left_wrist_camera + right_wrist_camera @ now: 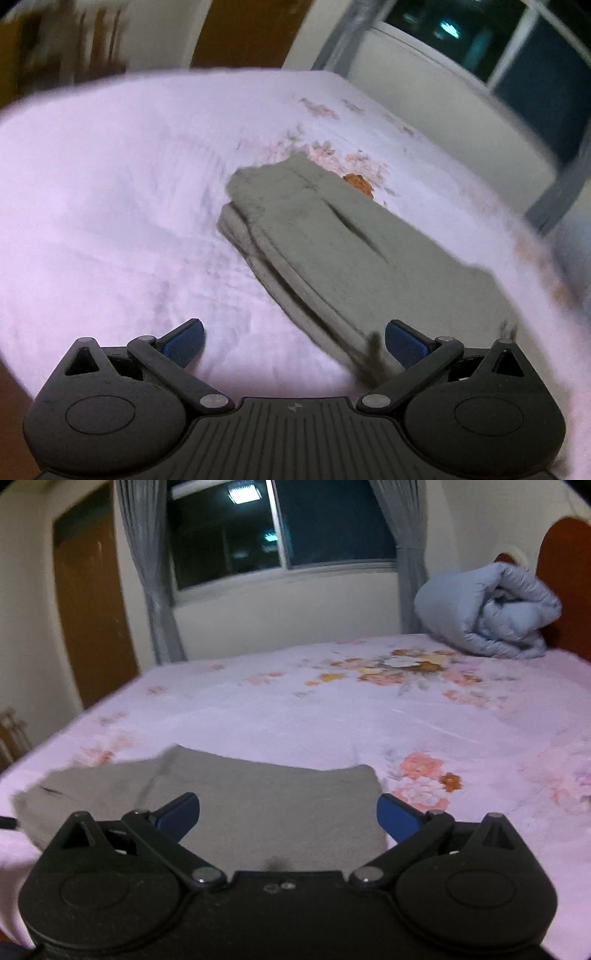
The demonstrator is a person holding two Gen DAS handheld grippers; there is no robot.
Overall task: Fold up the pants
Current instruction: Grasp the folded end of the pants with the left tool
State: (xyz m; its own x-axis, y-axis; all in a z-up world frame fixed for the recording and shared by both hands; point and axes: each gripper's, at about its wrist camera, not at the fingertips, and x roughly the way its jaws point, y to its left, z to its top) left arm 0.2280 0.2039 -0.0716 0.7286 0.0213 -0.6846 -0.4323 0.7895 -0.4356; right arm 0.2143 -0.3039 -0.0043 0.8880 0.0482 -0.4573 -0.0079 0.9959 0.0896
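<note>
Grey pants (332, 236) — folded flat | layered edges | on floral sheet (110, 184)

The left wrist view is smeared by motion: the pants (332, 236) have soft edges, their layers cannot be counted, and the sheet's flower print (325, 151) is unreadable. In the right wrist view the gripper body hides the pants' near edge, and the headboard (565, 587) is cut off at the right.

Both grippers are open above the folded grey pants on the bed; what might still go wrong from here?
1. The pants lie near the bed's edge, so a nudge might slide them off.
2. The stacked layers look uneven along one side in the left wrist view, so the fold may loosen.
3. A dangling drawstring may catch the left gripper.
</note>
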